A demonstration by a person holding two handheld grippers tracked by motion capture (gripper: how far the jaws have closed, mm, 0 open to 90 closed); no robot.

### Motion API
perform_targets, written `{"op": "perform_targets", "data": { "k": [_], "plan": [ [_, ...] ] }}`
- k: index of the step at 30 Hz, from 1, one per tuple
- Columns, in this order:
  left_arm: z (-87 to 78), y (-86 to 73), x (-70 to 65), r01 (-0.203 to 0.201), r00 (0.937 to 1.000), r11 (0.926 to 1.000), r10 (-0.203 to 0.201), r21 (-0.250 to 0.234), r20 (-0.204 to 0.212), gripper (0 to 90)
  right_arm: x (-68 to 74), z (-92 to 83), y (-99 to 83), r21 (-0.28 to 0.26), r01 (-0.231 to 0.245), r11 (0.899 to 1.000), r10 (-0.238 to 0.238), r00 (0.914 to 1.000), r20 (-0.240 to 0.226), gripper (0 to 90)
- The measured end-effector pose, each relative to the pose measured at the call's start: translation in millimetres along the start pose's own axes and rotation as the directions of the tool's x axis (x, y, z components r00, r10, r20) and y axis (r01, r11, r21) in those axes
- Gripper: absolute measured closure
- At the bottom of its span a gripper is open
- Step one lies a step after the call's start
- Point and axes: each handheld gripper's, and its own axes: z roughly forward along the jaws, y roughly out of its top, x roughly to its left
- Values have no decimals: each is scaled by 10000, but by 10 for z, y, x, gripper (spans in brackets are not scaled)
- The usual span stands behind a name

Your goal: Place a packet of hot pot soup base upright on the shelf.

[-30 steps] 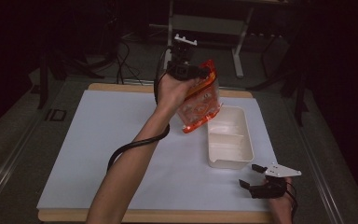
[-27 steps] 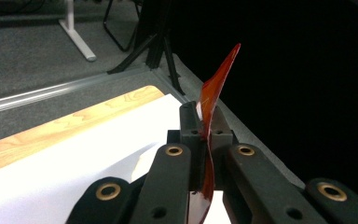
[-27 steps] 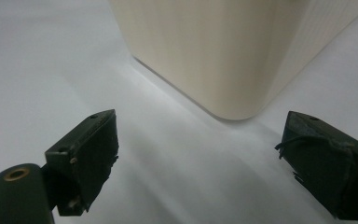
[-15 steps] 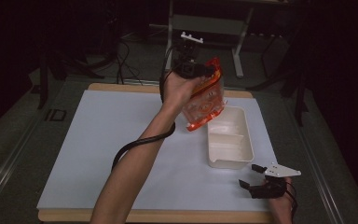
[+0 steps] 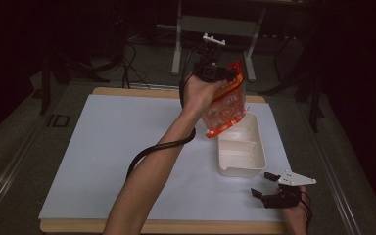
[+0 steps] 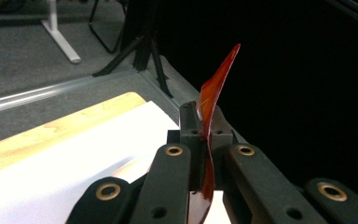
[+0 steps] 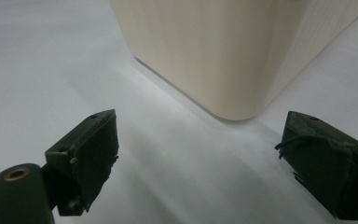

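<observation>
orange-edged clear plastic pouch (image 5: 224,104): hangs tilted over the far end of the cream rectangular plastic tray (image 5: 241,169), long axis steep, low corner nearest the tray | left gripper (image 5: 214,73): clenched on pouch's top edge, arm raised, nearer | right gripper (image 5: 269,192): released, resting just beside tray's near corner

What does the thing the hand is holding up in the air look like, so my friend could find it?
Look at the big white sheet covering the table, then at the cream box on its right side. Just above the box's far end, the left gripper is shut on a floppy see-through bag with a bright orange edge. It is the only orange thing there, and it hangs in the air.
</observation>
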Motion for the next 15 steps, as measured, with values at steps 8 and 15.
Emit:
{"op": "perform_targets", "data": {
  "k": [8,15],
  "plan": [
    [141,24,-51,16,10000,10000,-16,15,45,900,-1,-5,-2,-31,7,10000,-7,10000,-29,111],
    [277,8,-85,211,9996,9998,-211,21,172,900,-2,-6,-2,-41,-5,10000,5,10000,-25,111]
  ]
}}
